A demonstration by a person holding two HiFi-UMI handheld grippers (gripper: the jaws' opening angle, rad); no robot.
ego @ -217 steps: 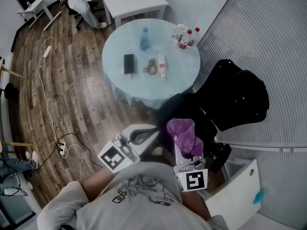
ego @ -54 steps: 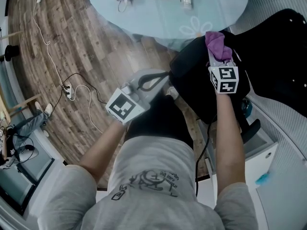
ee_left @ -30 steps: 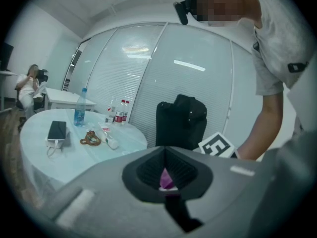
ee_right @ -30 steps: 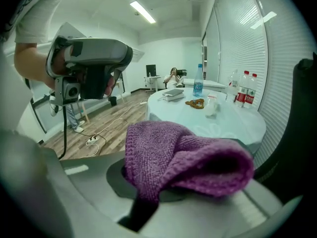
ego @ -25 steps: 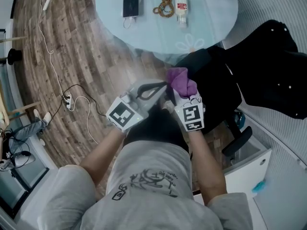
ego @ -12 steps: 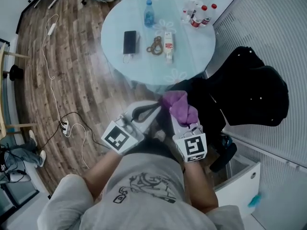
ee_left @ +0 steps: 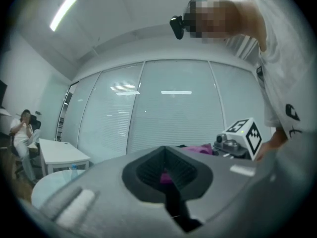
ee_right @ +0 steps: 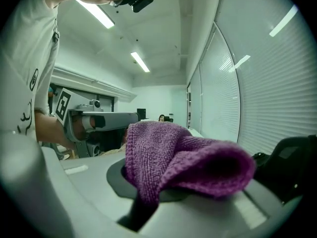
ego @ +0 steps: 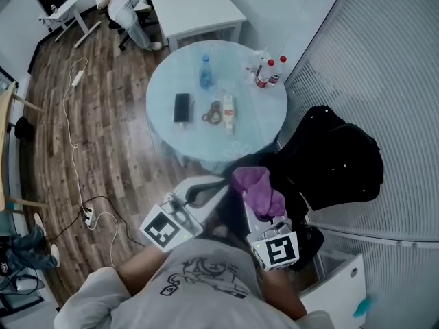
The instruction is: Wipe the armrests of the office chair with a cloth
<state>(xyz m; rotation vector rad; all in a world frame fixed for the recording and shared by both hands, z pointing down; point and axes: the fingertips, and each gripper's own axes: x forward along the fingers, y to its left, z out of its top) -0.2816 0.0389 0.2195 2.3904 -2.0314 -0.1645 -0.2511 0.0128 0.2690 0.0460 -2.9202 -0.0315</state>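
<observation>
In the head view my right gripper (ego: pixel 254 205) is shut on a crumpled purple cloth (ego: pixel 258 190), held close in front of my body and above the floor. The black office chair (ego: pixel 336 157) stands just to its right, with a jacket draped over it; one dark armrest (ego: pixel 310 237) shows beside the right marker cube. The cloth touches no part of the chair. My left gripper (ego: pixel 216 188) is level with the right one, shut and empty. In the right gripper view the cloth (ee_right: pixel 183 162) bulges over the right gripper (ee_right: pixel 148 195). The left gripper (ee_left: pixel 166 171) shows nothing held.
A round glass table (ego: pixel 164 88) ahead carries a phone (ego: pixel 182 107), a water bottle (ego: pixel 204 70), beads and several small bottles. A white cabinet (ego: pixel 339 283) stands at lower right. Cables and a power strip (ego: pixel 88 213) lie on the wooden floor. A person sits at the far back.
The right gripper has come back from the chair's far side with the cloth and now hangs near my body. The head view has lifted towards the table. The left gripper barely moved.
</observation>
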